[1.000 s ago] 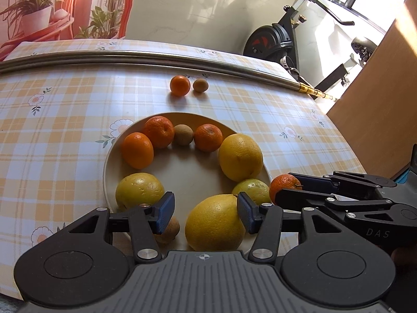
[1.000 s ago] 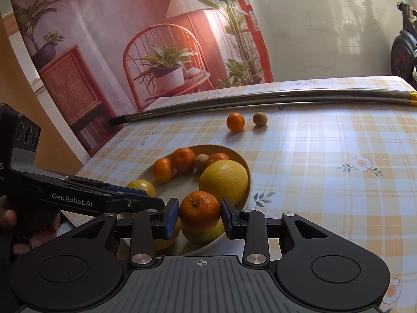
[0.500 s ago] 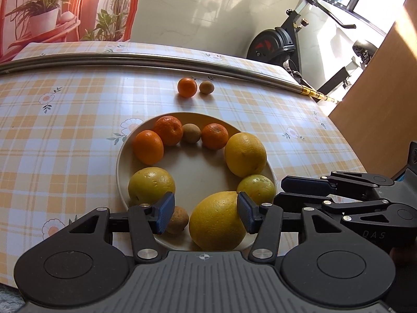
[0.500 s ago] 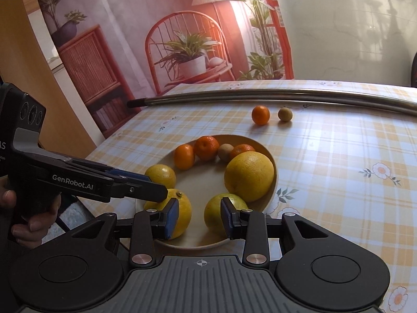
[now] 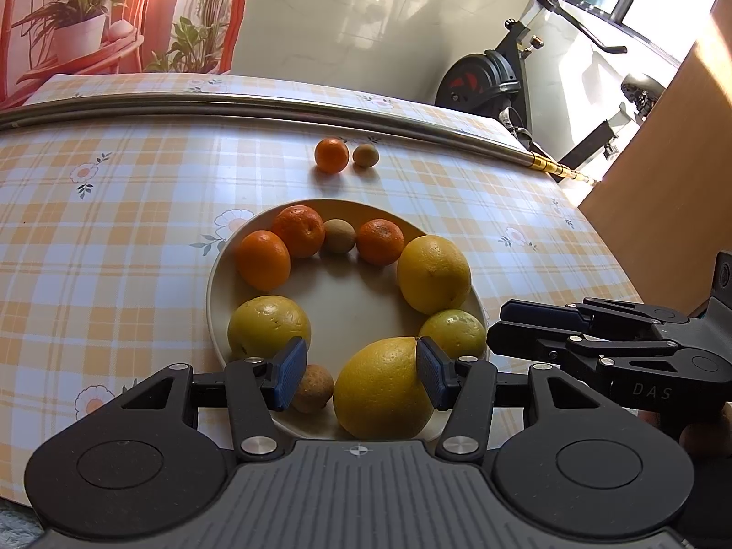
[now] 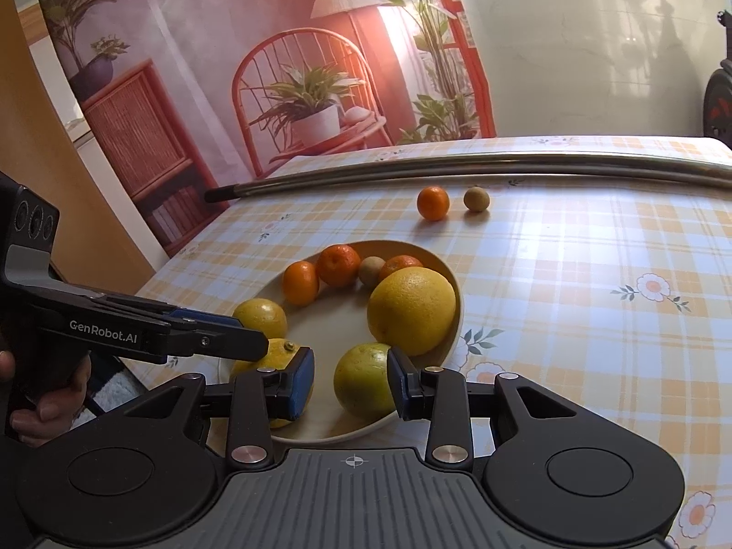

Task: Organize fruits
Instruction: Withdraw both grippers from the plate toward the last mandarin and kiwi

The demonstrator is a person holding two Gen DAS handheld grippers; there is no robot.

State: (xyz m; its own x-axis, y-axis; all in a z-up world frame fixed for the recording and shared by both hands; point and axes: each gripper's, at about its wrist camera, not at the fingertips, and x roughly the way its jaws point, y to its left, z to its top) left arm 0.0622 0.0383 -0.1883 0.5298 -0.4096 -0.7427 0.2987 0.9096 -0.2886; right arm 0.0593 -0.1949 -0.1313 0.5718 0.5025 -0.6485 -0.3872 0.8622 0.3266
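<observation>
Fruits ringed inside a round cream plate (image 5: pixel 215 306) near the checked table's (image 5: pixel 114 228) front edge, left gripper (image 5: pixel 359 373) spread wide over a large yellow citrus (image 5: pixel 382 389), right gripper (image 6: pixel 350 379) released, empty, small orange mandarin (image 5: pixel 331 154) and brown kiwi (image 5: pixel 365 155) toward the far edge.

Metal pole (image 5: pixel 274 107), exercise bike (image 5: pixel 485 78)

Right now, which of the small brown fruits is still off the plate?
The brown fruit beside the lone mandarin near the metal pole. The other two brown ones lie on the plate.
</observation>
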